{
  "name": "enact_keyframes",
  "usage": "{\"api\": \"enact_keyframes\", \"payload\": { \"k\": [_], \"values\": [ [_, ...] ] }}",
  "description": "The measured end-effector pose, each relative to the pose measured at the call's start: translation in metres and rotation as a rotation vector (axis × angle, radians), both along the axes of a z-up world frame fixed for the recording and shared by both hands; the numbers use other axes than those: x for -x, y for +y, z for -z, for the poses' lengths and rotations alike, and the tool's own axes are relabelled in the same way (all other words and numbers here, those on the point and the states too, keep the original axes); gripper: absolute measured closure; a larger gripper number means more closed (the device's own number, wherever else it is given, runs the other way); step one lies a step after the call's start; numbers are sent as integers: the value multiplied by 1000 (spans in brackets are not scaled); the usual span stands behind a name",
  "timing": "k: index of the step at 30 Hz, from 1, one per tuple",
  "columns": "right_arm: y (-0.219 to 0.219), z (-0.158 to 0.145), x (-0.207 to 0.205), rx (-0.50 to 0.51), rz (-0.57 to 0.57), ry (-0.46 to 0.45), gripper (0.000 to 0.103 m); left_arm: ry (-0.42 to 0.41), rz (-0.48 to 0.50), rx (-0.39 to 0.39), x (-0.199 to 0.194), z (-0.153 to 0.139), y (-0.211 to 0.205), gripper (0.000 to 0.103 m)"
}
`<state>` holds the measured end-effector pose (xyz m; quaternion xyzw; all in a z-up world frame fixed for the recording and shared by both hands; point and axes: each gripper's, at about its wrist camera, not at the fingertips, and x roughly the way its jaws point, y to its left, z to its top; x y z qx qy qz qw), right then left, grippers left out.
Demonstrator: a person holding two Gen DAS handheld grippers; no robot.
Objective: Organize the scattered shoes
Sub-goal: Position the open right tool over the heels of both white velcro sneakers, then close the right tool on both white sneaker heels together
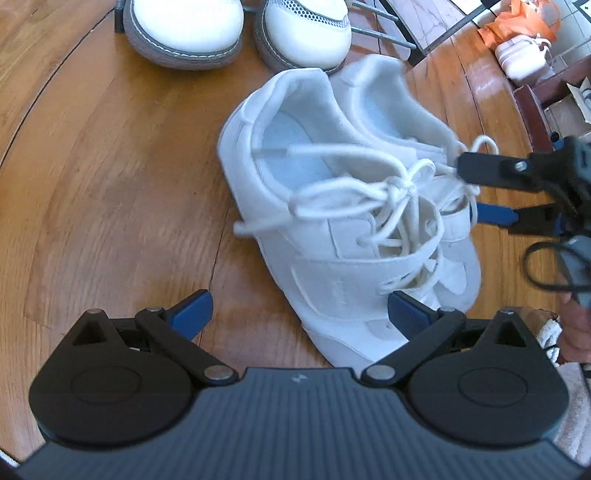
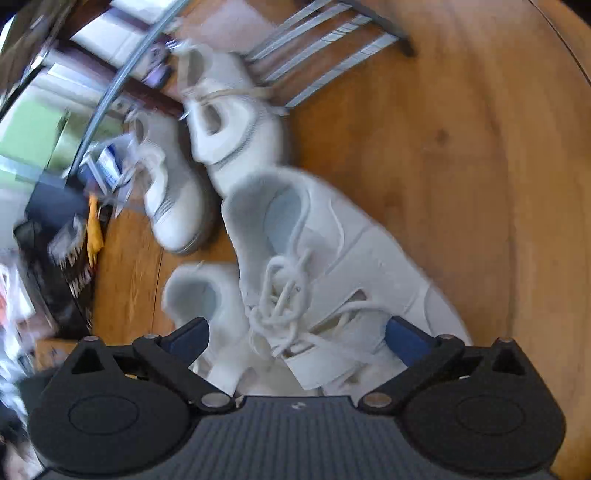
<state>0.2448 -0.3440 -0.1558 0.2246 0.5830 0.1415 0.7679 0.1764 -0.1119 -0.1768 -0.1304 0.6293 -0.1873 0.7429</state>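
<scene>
Two white lace-up sneakers lie side by side on the wooden floor, heels away from me: the nearer sneaker and its mate behind it. My left gripper is open just above the nearer sneaker's toe, and its blue right fingertip overlaps the toe. My right gripper reaches in from the right at the laces, jaws apart. In the right wrist view the right gripper is wide open over the laced tops of both sneakers, and its pads do not press on them.
A second pair of white shoes with grey soles stands beyond the sneakers, by a metal rack. An orange bag and another white shoe sit far right. A hand shows at the right edge.
</scene>
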Motion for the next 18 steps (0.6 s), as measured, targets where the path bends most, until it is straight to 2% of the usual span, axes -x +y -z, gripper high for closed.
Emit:
{"api": "enact_keyframes", "payload": {
  "k": [2,5,7,9,12,17,18],
  "values": [
    [-1,-10,4,10,10,-46,6,6,-3,11,2,-6,5,0],
    [-9,-34,20,-25,32,-161,6,-5,-13,37,6,-25,18,0],
    [-6,-44,26,-5,27,-228,7,-6,-26,40,5,-35,24,0],
    [8,-51,30,32,-14,-308,14,-7,-43,29,4,-45,29,0],
    [55,-54,37,171,-224,-425,15,-38,-102,-22,11,-56,38,0],
    [104,-35,14,314,-398,-407,17,-11,-236,1,19,-50,63,0],
    [108,-32,9,315,-405,-390,17,-4,-247,1,19,-50,66,0]
  ]
}}
